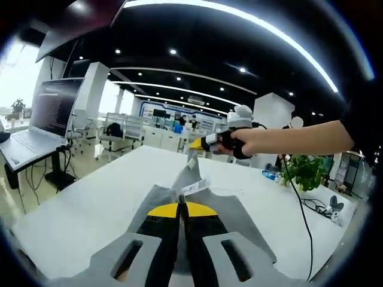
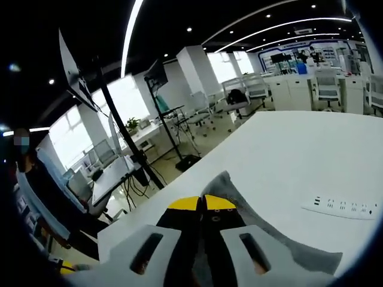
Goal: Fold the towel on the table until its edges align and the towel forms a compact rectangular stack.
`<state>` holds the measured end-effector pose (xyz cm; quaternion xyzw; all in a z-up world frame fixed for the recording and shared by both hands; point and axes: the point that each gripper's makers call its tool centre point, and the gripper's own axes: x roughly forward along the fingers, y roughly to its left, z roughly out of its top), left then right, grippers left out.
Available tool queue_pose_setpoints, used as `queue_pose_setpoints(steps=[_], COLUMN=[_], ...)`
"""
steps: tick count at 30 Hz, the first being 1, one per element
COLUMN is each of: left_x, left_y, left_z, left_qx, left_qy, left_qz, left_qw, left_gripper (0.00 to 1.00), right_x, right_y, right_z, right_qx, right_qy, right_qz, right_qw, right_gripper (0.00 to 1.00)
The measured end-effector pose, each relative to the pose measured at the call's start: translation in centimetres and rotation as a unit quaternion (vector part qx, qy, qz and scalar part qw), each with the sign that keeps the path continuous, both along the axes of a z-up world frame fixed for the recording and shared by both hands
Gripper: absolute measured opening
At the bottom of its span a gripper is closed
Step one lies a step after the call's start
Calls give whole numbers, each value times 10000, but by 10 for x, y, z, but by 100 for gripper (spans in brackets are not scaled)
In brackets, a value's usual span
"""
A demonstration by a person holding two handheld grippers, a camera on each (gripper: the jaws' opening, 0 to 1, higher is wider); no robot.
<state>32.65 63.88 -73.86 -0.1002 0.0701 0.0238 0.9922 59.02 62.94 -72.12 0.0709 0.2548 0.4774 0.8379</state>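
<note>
A grey towel (image 1: 238, 208) lies on the white table (image 1: 84, 206), with one part pulled up into a peak (image 1: 192, 169) that carries a white label (image 1: 195, 186). My left gripper (image 1: 180, 209) is shut on the towel's near edge, its yellow tips pressed together. A person's hand (image 1: 251, 141) holds my right gripper (image 1: 195, 144) at the top of the peak, pinching the cloth. In the right gripper view the right gripper (image 2: 202, 203) is shut on the grey towel (image 2: 230, 182), which trails off to the lower right.
An open laptop (image 1: 51, 110) stands on a stand left of the table. A green plant (image 1: 306, 170) and a black cable (image 1: 297, 200) are at the table's right side. A white power strip (image 2: 341, 207) lies on the table. A dark tripod (image 2: 122, 128) stands beyond the table's edge.
</note>
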Motion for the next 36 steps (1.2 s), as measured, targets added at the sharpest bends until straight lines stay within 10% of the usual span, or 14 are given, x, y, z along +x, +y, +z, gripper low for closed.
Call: queue_pose_setpoints(steps=[36], left_x=[1], left_y=[54], left_z=[-107], left_qx=[-482], left_qy=[757], left_qz=[1071], left_qw=[9902], left_gripper=[2], right_x=[3], right_y=[58], right_z=[-100], right_qx=[-926], right_qy=[-141], right_qz=[241], right_qw=[9953], right_gripper=[0])
